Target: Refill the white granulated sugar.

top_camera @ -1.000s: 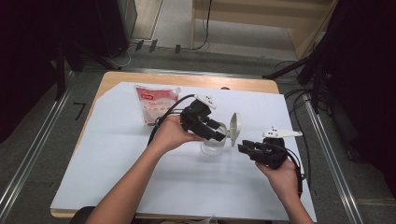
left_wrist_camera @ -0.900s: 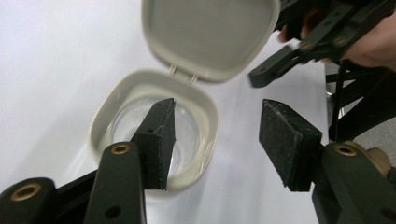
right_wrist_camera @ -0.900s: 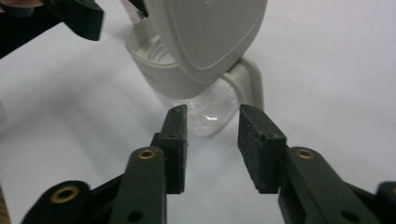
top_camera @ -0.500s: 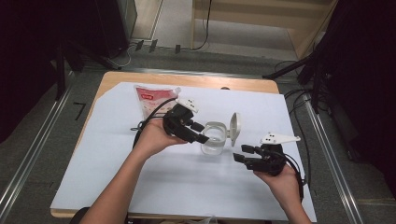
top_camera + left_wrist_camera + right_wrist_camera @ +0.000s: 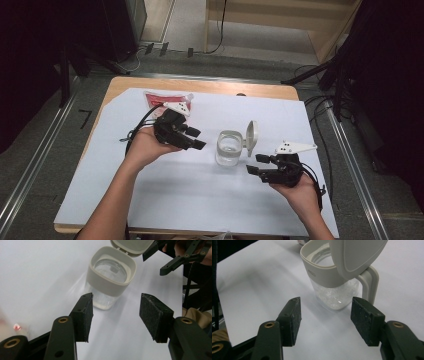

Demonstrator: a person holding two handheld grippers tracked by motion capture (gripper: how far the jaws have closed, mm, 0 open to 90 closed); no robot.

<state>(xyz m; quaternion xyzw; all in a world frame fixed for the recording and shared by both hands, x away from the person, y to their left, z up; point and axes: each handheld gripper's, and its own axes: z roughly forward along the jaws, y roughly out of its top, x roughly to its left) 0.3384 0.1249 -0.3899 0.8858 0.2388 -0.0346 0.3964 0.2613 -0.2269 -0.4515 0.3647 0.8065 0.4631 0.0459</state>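
**Lidded jar open mid-table, both grippers off it with jaws apart**

Clear glass jar (image 5: 230,148) with a beige collar stands upright about mid-sheet, hinged lid (image 5: 251,136) flipped up on the side toward the right hand. A low layer of white granules sits at the bottom, best seen in the right gripper view (image 5: 336,298).

Left gripper (image 5: 194,139): jaws spread, nothing between the pads, just beside the jar on its left and aimed at it. Looks staged to steady the body or go for the pouch behind it.

Right gripper (image 5: 259,165): its jaws have just been opening, nothing between them, sits near the jar's lid side. My read: lid deliberately left standing so the mouth stays clear for filling.

Red-and-white pouch (image 5: 161,98) lies flat at the far left of the sheet, partly hidden behind the left gripper.

Surface: white sheet (image 5: 200,200) over a wooden table (image 5: 210,87). Room: grey floor with metal rails either side, cables on the floor, wooden furniture at the back, dark equipment left and right.
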